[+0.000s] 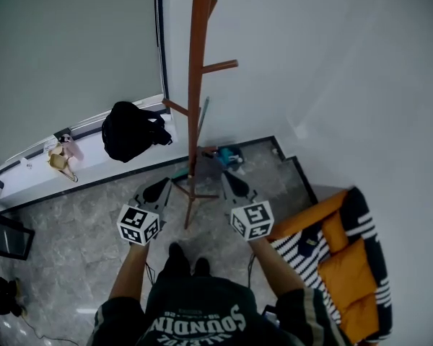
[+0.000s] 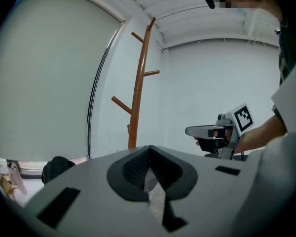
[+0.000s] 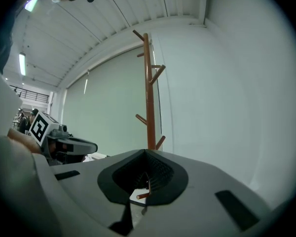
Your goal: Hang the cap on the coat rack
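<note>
A tall brown wooden coat rack (image 1: 196, 85) stands on the stone floor in the corner, straight ahead of me, with bare pegs at several heights. It also shows in the left gripper view (image 2: 136, 98) and the right gripper view (image 3: 149, 93). A black soft bundle (image 1: 130, 130), perhaps the cap, lies on the white window sill left of the rack, out of reach of both grippers. My left gripper (image 1: 162, 186) and right gripper (image 1: 227, 179) are held side by side before the rack's foot. Both are shut with nothing between the fingers.
An orange seat with black-and-white striped cushions (image 1: 346, 258) sits at the right by the wall. A teal object (image 1: 231, 156) lies by the rack's foot. Small items (image 1: 61, 157) rest on the sill (image 1: 29, 171). A dark object (image 1: 3, 236) is at the left edge.
</note>
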Demonstrator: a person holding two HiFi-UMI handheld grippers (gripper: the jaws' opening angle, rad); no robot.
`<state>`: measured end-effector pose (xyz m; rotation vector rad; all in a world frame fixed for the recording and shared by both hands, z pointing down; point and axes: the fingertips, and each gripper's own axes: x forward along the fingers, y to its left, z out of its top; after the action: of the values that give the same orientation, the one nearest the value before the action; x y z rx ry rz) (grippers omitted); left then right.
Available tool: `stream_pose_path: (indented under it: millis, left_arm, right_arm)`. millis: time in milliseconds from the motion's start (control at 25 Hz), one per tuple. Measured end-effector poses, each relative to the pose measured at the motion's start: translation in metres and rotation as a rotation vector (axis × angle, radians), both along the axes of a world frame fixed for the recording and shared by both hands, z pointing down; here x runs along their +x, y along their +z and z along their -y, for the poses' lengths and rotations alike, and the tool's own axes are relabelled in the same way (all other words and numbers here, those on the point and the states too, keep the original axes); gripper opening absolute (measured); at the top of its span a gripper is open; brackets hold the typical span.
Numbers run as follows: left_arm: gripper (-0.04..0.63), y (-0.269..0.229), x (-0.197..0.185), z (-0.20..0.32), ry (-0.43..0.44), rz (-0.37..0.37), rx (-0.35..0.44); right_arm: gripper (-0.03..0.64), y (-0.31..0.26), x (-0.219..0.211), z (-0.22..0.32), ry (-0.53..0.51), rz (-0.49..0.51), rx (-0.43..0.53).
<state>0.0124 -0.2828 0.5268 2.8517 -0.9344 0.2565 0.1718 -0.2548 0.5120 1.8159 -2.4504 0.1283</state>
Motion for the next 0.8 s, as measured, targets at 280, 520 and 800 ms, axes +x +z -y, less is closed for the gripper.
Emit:
stream_pose_path:
  millis: [280, 520, 800]
  left_arm:
    - [0.000, -0.001, 0.009, -0.010, 0.014, -0.013, -0.001]
    - [0.000, -0.005, 0.014, -0.012, 0.016, -0.012, 0.009]
    - [0.000, -0.002, 0.017, -0.011, 0.015, -0.009, 0.005]
  right_arm:
    - [-0.002, 0.002, 0.001, -0.013, -0.005, -0.010, 0.007]
    - [-0.002, 0.008, 0.004, -0.017, -0.007, 0.009, 0.004]
    - [-0.002, 0.016, 0.009, -0.016, -0.003, 0.014, -0.020]
